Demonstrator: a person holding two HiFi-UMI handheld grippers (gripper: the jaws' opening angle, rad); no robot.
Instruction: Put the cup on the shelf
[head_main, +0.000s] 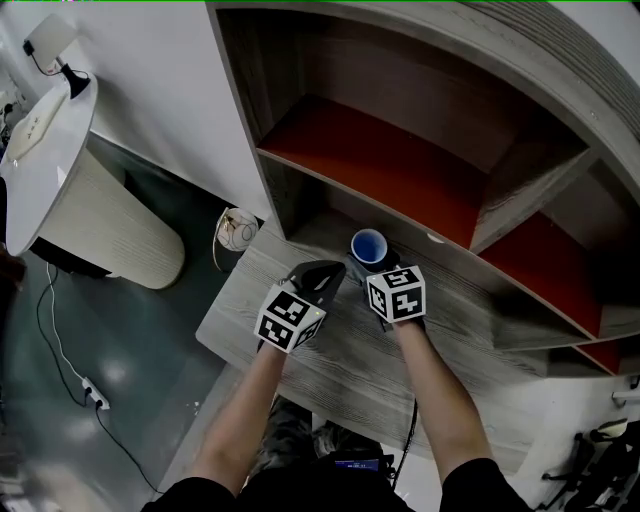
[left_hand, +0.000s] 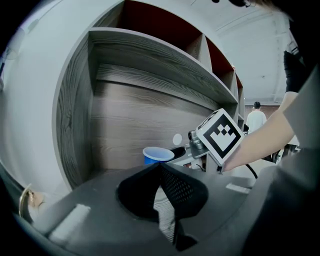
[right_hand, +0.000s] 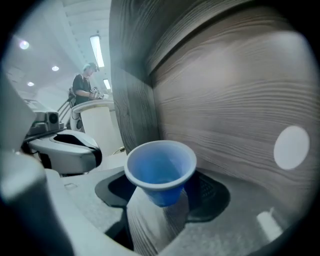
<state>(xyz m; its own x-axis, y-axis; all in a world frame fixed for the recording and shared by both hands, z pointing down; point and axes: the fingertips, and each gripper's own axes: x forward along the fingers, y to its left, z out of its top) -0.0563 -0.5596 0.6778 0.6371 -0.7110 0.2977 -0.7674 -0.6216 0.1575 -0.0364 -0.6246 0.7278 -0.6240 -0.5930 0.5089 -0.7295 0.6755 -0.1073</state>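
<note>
1. Right gripper (head_main: 372, 266): jaws clamped on the cup (head_main: 369, 245), mouth up, over the wooden ledge (head_main: 300, 350).
2. Shelf (head_main: 380, 165): the red board lies ahead of and above the cup.
3. Left gripper (head_main: 326, 276): jaws together, empty, just beside the right.

A grey wooden shelf (head_main: 520, 185) with red boards meets a white wall (head_main: 160, 80). A white counter (head_main: 60, 170) stands on the dark floor (head_main: 130, 340). Strip lights (right_hand: 96, 50) glow overhead.

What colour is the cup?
Blue; the cup shows best in the right gripper view.
</note>
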